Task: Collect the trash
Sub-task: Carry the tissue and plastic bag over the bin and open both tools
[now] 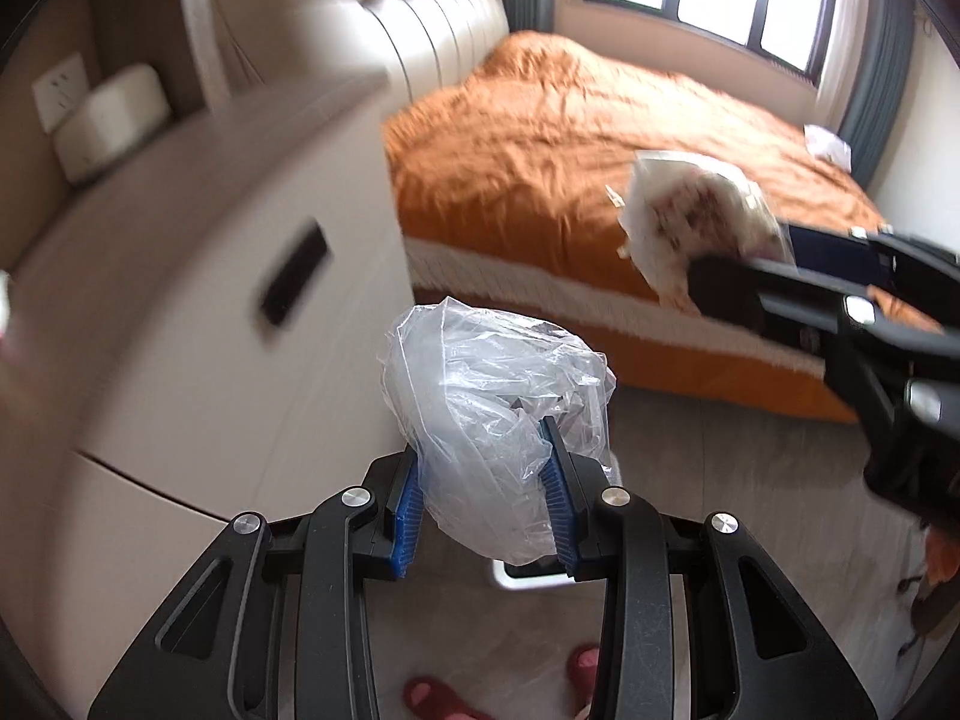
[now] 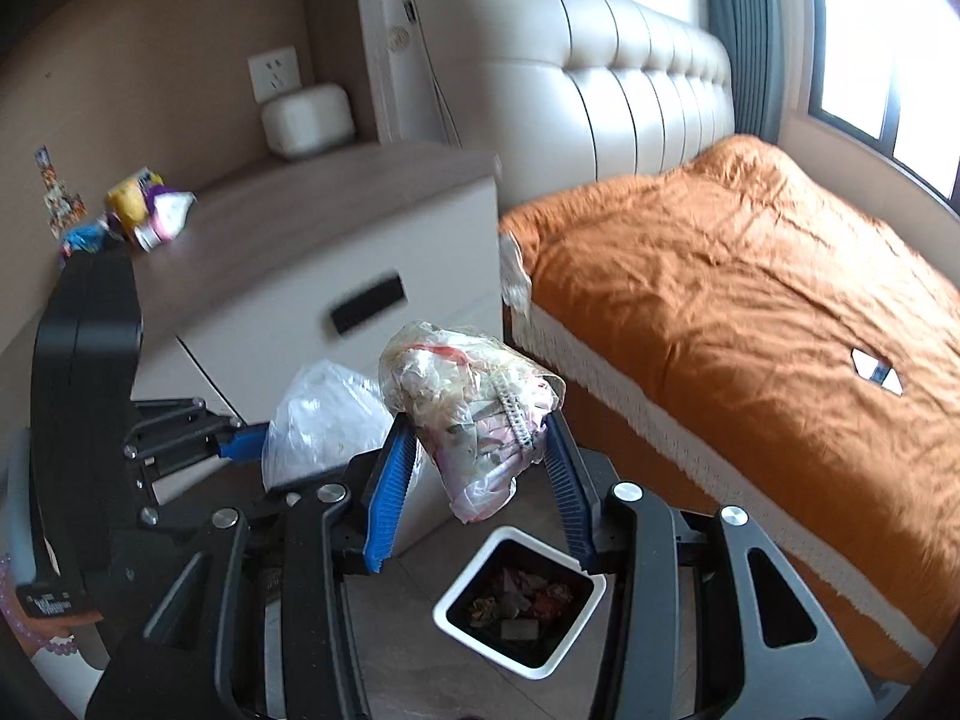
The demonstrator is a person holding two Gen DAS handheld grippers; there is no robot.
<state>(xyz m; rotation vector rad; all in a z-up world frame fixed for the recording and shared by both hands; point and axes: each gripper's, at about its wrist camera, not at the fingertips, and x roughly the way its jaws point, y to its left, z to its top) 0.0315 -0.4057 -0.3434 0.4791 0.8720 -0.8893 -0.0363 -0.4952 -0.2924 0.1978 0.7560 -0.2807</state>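
While both tongs clamp – left tongs [image 1: 489, 483] clear bag [image 1: 492, 420], right tongs [image 2: 480, 468] wrapper wad [image 2: 474, 402]

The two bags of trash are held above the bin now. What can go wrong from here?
1. The clear plastic bag in the left gripper hangs beside the white bin, not over it; it may land on the floor.
2. The wrapper-filled bag in the right gripper looks bulky and could catch the rim.
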